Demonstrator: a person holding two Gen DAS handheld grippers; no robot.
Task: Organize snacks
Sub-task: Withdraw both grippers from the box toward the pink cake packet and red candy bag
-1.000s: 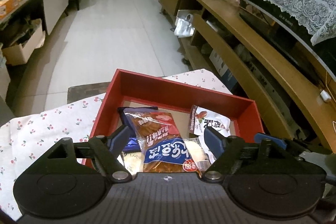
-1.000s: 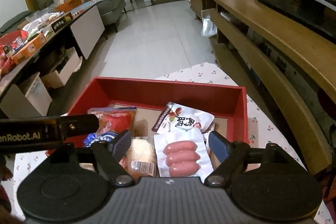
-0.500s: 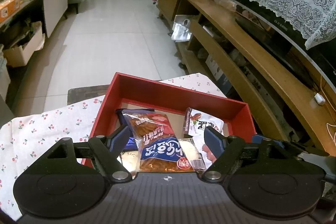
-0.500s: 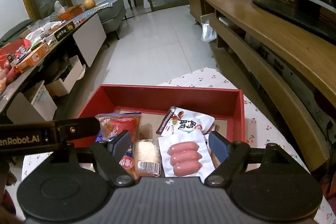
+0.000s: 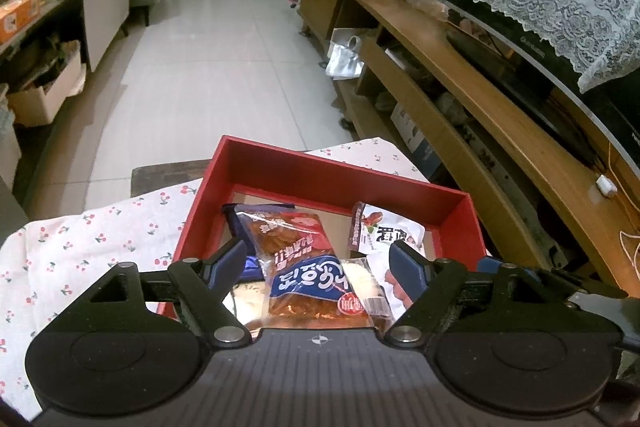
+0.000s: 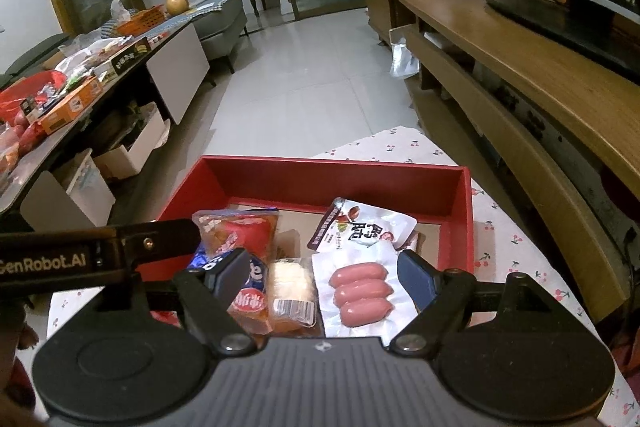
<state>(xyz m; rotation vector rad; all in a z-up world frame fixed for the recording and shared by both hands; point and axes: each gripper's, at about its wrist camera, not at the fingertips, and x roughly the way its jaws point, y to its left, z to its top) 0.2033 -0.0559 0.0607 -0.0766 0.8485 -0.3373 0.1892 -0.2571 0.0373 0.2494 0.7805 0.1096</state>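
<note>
Left wrist view: left hand-held gripper w/ jaws apart, nothing clamped, hanging over the red box on the table w/ cherry-print cloth. Below its fingers lies a red-and-blue snack bag; white pouch sits further right, inside the box.

Right wrist view: right hand-held gripper also spread apart, empty, above the same box. Sausage pack lies flat btwn its fingers, a small wrapped cake just beside it on the left. Left gripper's arm crosses at the left edge.
</note>
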